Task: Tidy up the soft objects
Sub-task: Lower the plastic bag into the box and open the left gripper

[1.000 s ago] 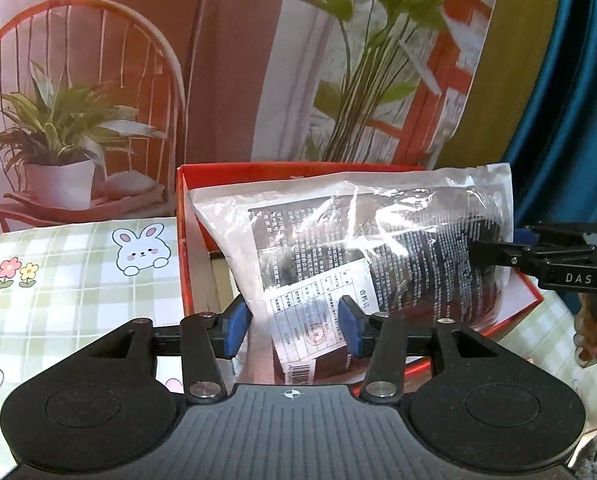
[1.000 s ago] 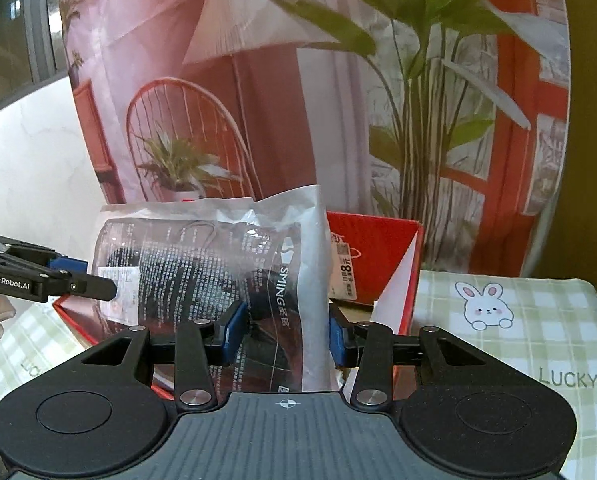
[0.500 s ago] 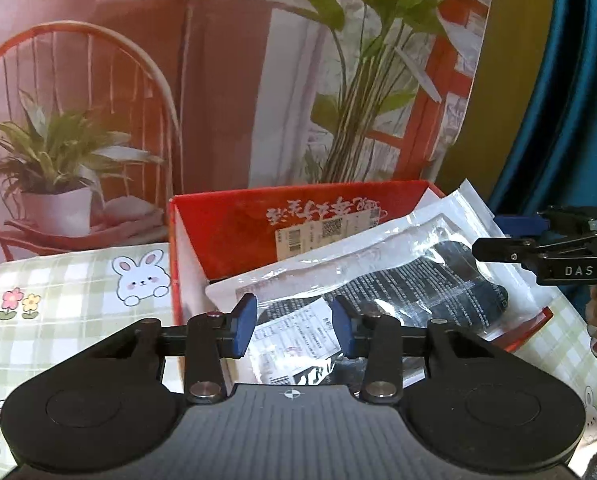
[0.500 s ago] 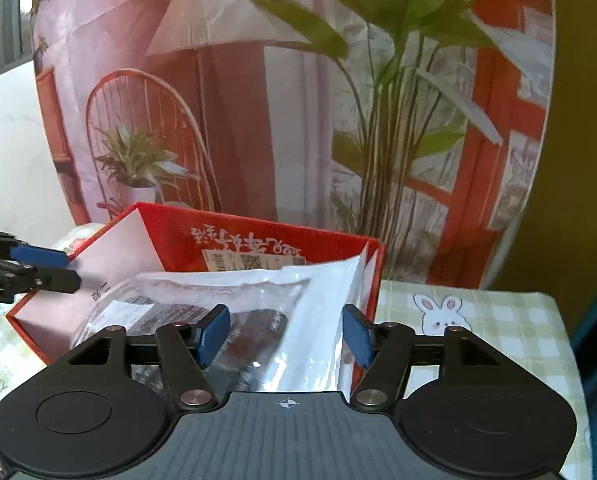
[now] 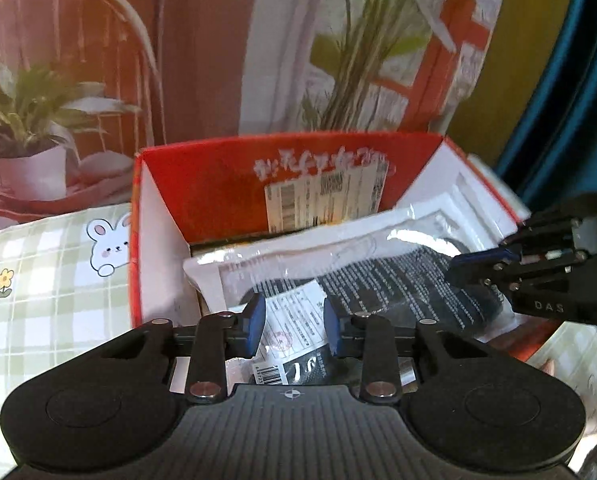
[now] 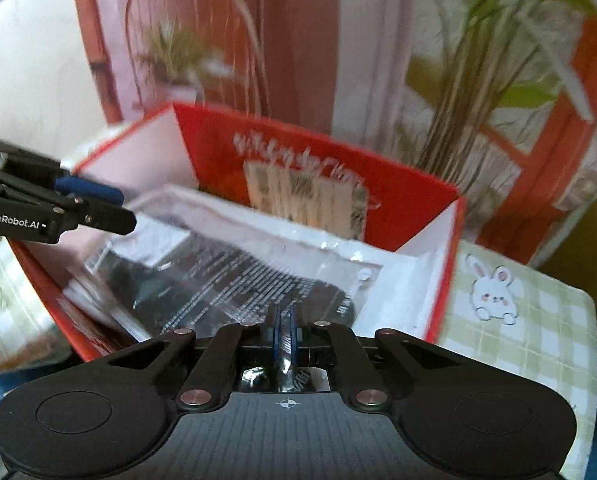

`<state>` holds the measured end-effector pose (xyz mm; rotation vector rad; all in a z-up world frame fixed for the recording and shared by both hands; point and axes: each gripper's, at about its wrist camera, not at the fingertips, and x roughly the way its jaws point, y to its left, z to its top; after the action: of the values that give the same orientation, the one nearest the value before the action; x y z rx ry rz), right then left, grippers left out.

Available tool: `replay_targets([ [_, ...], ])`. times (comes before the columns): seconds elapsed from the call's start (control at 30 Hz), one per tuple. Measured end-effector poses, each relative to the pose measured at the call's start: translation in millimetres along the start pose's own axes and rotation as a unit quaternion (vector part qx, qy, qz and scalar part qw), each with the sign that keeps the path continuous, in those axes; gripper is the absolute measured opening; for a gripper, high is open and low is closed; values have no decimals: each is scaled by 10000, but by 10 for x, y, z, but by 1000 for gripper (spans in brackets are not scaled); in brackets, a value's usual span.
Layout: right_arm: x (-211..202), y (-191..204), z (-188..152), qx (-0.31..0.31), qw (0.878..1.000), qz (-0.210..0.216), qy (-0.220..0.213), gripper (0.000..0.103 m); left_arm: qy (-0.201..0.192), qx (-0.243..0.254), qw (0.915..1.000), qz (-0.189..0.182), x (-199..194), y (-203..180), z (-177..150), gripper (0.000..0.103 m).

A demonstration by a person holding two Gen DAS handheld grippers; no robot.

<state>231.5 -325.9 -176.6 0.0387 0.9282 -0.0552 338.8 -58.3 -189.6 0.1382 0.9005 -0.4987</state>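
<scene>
backdrop [image 5: 202,60]: printed sheet behind the table, pink and white panels, slightly creased
chair [image 5: 70,20]: printed on backdrop, red, curved back, left side
potted plant [image 5: 30,136]: printed, white pot, on the chair seat
tall plant [image 5: 358,52]: printed, green stems, beside red window frame [image 5: 430,64]
wall [image 5: 510,56]: olive strip right of backdrop
curtain [image 5: 570,92]: teal, far right
tablecloth [image 5: 50,280]: green-white check, bunny [image 5: 108,246] and flower prints
white wall [image 6: 26,76]: left of backdrop
light: soft, indoor

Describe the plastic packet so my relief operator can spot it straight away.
Find the red cardboard box on the green checked bunny tablecloth. Lying across its open top is a clear plastic packet holding something black, with white print and a barcode label; it is the only glossy thing there.
</scene>
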Motion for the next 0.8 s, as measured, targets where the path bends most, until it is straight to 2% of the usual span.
replay_targets([
  [0.13, 204, 36, 69, -74, 9983, 142, 557, 5, 451, 246, 9987, 68, 179, -55, 1, 32],
  [0.33, 381, -27, 94, 169, 9943, 331, 1002, 5, 705, 531, 9960, 122, 285, -81, 32, 32],
  [0.5, 439, 13, 98, 81, 9930, 312, 1137, 6, 716, 590, 9955, 186, 317, -108, 9, 32],
  [0.7, 470, -21, 71, 259, 9937, 329, 1037, 6, 589, 531, 9966, 212, 277, -109, -10, 32],
  [0.73, 468, -27, 69, 292, 9939, 322, 1017, 6, 523, 583, 9966, 250, 252, -131, -17, 33],
  [0.77, 463, -20, 67, 293, 9943, 293, 985, 5, 493, 625, 9964, 301, 225, -149, -23, 39],
  [0.8, 458, -9, 68, 286, 9949, 255, 937, 5, 462, 661, 9961, 358, 198, -167, -27, 50],
])
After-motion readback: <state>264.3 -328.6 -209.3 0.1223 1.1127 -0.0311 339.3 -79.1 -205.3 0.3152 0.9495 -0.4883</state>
